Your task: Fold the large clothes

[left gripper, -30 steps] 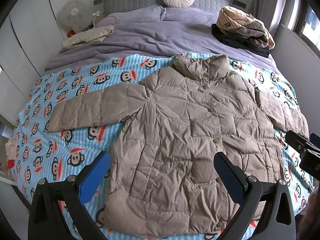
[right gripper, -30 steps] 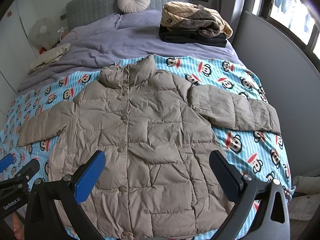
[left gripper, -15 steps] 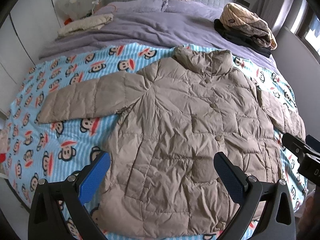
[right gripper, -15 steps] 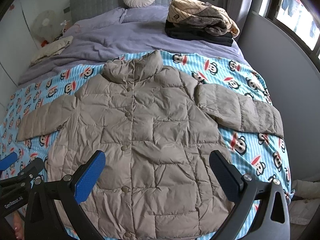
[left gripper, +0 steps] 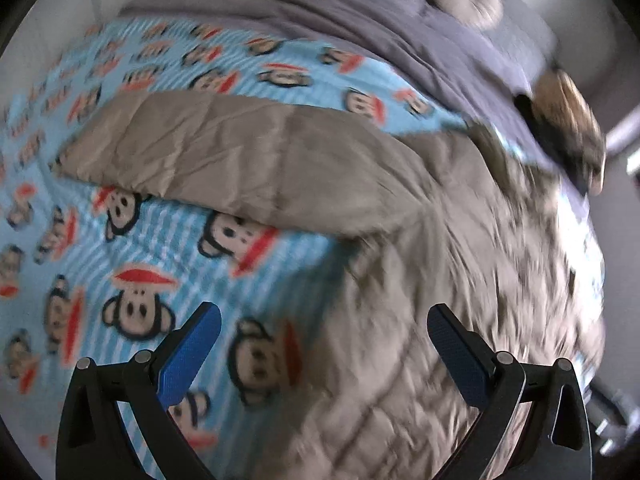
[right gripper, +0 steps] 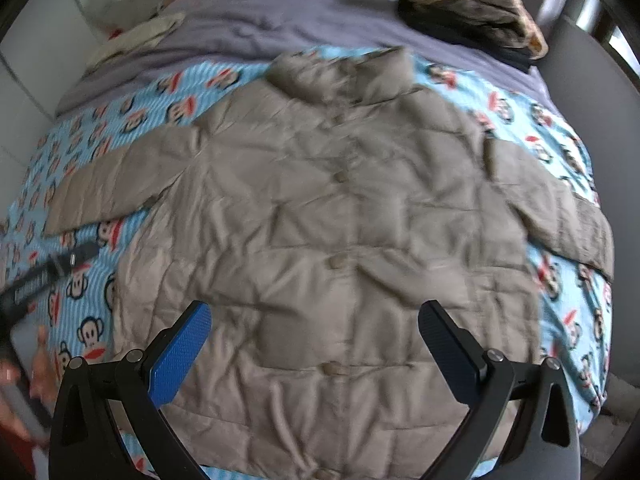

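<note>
Two grippers, left (left gripper: 324, 340) and right (right gripper: 314, 338), hang spread wide and empty over one jacket (right gripper: 320, 220) lying flat, buttoned, two sleeves out, on the blanket (right gripper: 120, 120). Beyond: one clothes pile (right gripper: 472, 4).

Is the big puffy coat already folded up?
No, the coat lies flat on the monkey blanket with both sleeves spread out sideways.

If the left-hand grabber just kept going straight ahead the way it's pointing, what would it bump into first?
Most likely the beige puffer jacket: the open left gripper aims about where the jacket's side edge meets the monkey-print blanket. The picture is blurred and depth is unclear, so it could land on the blanket instead.
</note>
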Demonstrator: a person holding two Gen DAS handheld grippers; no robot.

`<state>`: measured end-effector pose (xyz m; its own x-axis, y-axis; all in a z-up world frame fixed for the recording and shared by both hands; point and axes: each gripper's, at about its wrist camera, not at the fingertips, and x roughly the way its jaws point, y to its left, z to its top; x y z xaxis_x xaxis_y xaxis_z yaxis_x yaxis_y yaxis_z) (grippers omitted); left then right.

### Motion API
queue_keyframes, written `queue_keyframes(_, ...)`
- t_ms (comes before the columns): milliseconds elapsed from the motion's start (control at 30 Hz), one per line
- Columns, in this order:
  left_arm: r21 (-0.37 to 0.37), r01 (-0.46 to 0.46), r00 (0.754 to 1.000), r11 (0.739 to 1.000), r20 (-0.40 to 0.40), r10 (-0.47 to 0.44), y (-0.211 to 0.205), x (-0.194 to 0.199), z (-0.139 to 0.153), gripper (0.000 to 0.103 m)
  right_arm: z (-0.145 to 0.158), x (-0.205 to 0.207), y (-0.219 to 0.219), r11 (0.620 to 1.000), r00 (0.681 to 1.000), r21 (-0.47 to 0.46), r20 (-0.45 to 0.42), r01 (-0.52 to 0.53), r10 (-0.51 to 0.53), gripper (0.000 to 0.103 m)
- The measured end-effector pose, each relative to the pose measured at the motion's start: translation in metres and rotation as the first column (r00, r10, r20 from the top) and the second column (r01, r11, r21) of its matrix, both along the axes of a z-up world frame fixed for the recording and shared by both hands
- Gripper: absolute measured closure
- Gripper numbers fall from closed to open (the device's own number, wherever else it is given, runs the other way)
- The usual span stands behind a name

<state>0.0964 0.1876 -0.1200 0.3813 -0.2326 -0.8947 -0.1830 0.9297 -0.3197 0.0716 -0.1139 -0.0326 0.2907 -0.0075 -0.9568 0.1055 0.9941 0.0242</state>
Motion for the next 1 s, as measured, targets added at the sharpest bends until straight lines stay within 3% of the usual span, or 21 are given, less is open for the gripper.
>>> queue_keyframes(133,-0.141,-0.112,0.994,0.984,-0.002,0.113,0.058,0.028,-0.036,0.0,-0.022,0.013,0.033,0.999,0.999,0.013,-0.029,-0.043,0.043,0.0)
queue_keyframes(300,-0.206,-0.222,0.974,0.953,-0.015,0.224,0.117,0.064,-0.07,0.0,-0.042,0.028,0.068,0.997,0.997,0.049,-0.046,-0.063,0.065,0.0)
queue_keyframes(433,-0.284,-0.298,0.952,0.911,-0.028,0.303,0.153,0.094,-0.09,0.0,-0.049,0.04,0.091,0.994,0.997,0.083,-0.045,-0.064,0.068,0.0)
queue_keyframes(500,-0.298,-0.336,0.939,0.894,-0.031,0.342,0.166,0.108,-0.096,0.0,-0.051,0.049,0.101,0.992,0.997,0.109,-0.041,-0.062,0.067,0.0)
queue_keyframes(600,-0.273,-0.365,0.926,0.89,-0.012,0.376,0.174,0.119,-0.095,0.003,-0.056,0.068,0.114,0.982,0.997,0.173,-0.026,-0.074,0.079,0.0)
queue_keyframes(667,-0.239,-0.381,0.92,0.893,0.0,0.393,0.177,0.124,-0.094,0.025,-0.06,0.084,0.122,0.971,0.995,0.221,-0.027,-0.089,0.097,0.0)
queue_keyframes(733,-0.242,-0.37,0.924,0.897,0.005,0.382,0.182,0.131,-0.097,0.079,-0.065,0.106,0.128,0.971,0.995,0.224,-0.032,-0.081,0.09,0.0)
queue_keyframes(767,-0.282,-0.35,0.93,0.893,0.011,0.368,0.186,0.132,-0.1,0.091,-0.067,0.117,0.131,0.973,0.996,0.217,-0.029,-0.077,0.085,0.0)
queue_keyframes(833,-0.339,-0.341,0.929,0.877,0.02,0.369,0.191,0.133,-0.099,0.096,-0.07,0.137,0.135,0.976,0.997,0.207,-0.027,-0.06,0.067,0.0)
queue_keyframes(933,-0.337,-0.294,0.933,0.894,0.102,0.345,0.189,0.133,-0.074,0.096,-0.079,0.161,0.138,0.972,0.999,0.235,-0.025,-0.032,0.039,0.0)
queue_keyframes(1000,-0.344,-0.245,0.935,0.906,0.164,0.315,0.184,0.131,-0.051,0.096,-0.089,0.179,0.14,0.966,1.0,0.258,-0.022,-0.014,0.021,0.009)
